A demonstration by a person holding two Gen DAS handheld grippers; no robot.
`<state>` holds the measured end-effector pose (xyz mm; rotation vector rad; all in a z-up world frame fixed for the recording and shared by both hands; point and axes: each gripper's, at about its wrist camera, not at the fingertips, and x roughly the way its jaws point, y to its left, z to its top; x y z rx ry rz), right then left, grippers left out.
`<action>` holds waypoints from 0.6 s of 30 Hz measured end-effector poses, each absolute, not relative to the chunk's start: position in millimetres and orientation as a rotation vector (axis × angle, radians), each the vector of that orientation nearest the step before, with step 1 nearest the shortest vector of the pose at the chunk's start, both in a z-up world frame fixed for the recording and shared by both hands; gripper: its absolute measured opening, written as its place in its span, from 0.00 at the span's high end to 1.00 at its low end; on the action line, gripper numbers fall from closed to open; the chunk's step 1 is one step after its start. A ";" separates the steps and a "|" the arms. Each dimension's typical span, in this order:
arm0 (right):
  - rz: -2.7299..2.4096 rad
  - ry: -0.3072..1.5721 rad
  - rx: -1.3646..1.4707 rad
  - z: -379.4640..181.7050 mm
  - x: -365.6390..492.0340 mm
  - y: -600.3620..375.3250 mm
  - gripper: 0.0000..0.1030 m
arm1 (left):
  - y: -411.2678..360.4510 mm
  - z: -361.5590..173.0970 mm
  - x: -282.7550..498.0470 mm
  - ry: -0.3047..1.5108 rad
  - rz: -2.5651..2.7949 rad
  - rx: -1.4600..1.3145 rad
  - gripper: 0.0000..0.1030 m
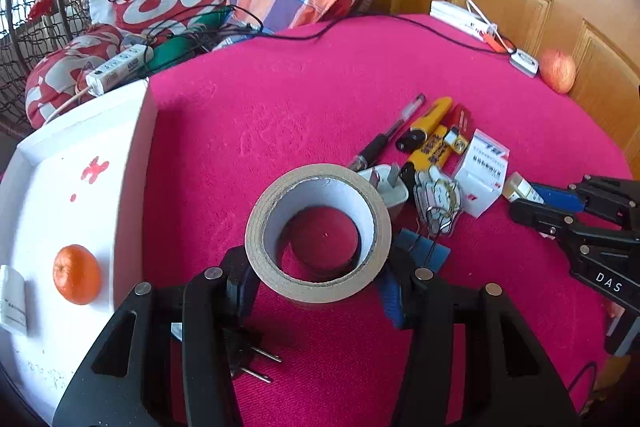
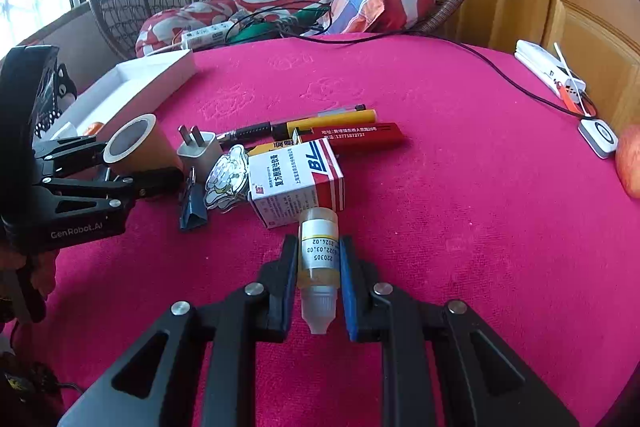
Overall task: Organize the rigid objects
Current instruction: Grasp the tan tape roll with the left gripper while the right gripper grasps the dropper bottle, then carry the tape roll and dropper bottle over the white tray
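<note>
My left gripper [image 1: 318, 267] is shut on a roll of brown tape [image 1: 318, 233], held above the pink cloth; it also shows in the right wrist view [image 2: 134, 147]. My right gripper [image 2: 318, 255] is shut on a small yellow dropper bottle [image 2: 318, 247], cap toward the camera; it also shows in the left wrist view [image 1: 520, 189]. A pile lies between them: white medicine box [image 2: 296, 179], grey plug charger [image 2: 200, 151], red lighter [image 2: 360, 137], yellow cutter [image 1: 432, 135], pen [image 1: 394, 131], blue binder clip [image 2: 194, 207] and a keychain charm [image 2: 226, 179].
A white box lid tray [image 1: 132, 155] at the left holds a tangerine [image 1: 76, 273] and a small white packet [image 1: 12, 299]. A black plug [image 1: 248, 355] lies under my left gripper. An apple [image 1: 558, 71], a white device [image 1: 524, 61], a cable and cushions sit at the far side.
</note>
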<state>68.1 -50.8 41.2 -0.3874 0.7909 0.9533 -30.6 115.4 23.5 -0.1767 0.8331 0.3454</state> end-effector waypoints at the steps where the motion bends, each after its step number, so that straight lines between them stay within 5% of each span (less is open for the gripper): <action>1: 0.953 0.787 -0.372 43.7 68.3 -52.9 0.82 | 116.0 27.8 -32.1 0.822 0.347 -0.176 0.52; 18: 1.030 0.668 -0.194 101.1 55.1 -66.5 0.82 | 115.7 94.1 -79.1 0.640 0.382 -0.248 0.52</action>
